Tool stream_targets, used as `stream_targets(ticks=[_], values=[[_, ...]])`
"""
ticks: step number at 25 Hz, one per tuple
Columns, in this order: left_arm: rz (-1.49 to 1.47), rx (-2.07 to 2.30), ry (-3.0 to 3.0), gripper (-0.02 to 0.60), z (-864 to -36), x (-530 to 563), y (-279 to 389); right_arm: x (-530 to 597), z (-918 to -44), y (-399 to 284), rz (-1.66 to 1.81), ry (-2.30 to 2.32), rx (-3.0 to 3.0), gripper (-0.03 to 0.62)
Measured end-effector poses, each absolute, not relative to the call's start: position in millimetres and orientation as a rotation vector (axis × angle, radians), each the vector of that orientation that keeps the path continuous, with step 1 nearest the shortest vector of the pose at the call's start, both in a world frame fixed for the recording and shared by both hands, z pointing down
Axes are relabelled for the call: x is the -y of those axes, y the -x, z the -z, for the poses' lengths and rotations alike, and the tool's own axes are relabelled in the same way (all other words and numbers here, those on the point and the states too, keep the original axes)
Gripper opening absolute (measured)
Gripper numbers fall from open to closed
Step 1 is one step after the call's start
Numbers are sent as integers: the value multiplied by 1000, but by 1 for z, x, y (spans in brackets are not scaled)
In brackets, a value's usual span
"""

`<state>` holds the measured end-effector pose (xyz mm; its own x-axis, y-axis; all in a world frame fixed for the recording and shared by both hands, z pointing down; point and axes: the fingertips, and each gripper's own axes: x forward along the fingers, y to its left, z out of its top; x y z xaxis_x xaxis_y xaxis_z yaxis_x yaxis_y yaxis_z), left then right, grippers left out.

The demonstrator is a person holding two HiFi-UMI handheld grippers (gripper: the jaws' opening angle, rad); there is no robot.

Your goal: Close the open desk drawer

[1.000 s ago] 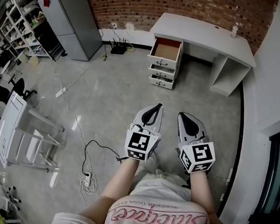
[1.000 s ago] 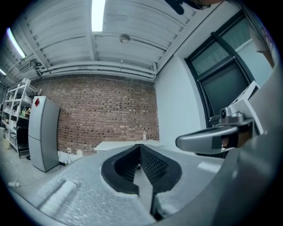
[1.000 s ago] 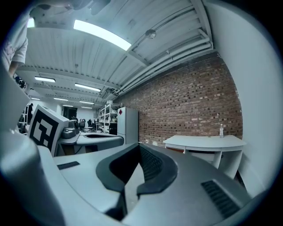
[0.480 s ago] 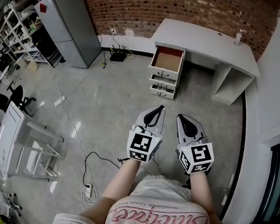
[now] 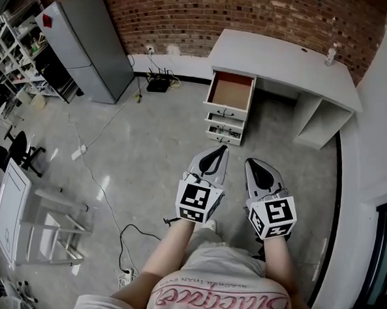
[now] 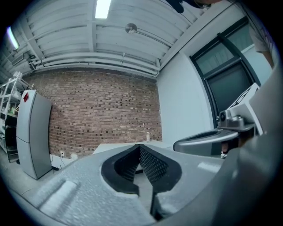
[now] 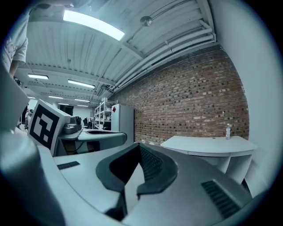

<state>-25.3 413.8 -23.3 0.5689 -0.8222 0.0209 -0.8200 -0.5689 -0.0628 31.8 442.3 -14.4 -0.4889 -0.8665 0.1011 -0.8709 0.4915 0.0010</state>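
Note:
The white desk stands against the brick wall at the top of the head view. Its top drawer is pulled out, showing a brown inside; two shut drawers sit below it. My left gripper and right gripper are held side by side in front of my body, well short of the drawer and pointing toward it. Both are shut with nothing between the fingers. The left gripper view shows its fingertips meeting, with the desk far behind; the right gripper view shows the same, with the desk to the right.
A grey fridge stands left of the desk, with a router and cables on the floor between them. A power strip and cord cross the concrete floor. A white folding table is at lower left. A bottle stands on the desk.
The head view has moved closer to the desk; the open drawer sits lower and larger in frame. Both grippers keep the same pose, still shut.

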Motion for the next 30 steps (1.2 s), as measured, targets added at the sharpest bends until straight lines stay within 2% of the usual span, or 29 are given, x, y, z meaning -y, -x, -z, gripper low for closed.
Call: stream_targets(ticks=[13,30], values=[[72,-1380,2798,6,14,-325,60,-359,20,-6,-29,-1673,2593,11],[128,-1403,2841,6,-17,-248,55,-277,-10,-11,-127,-1633,2571,11]])
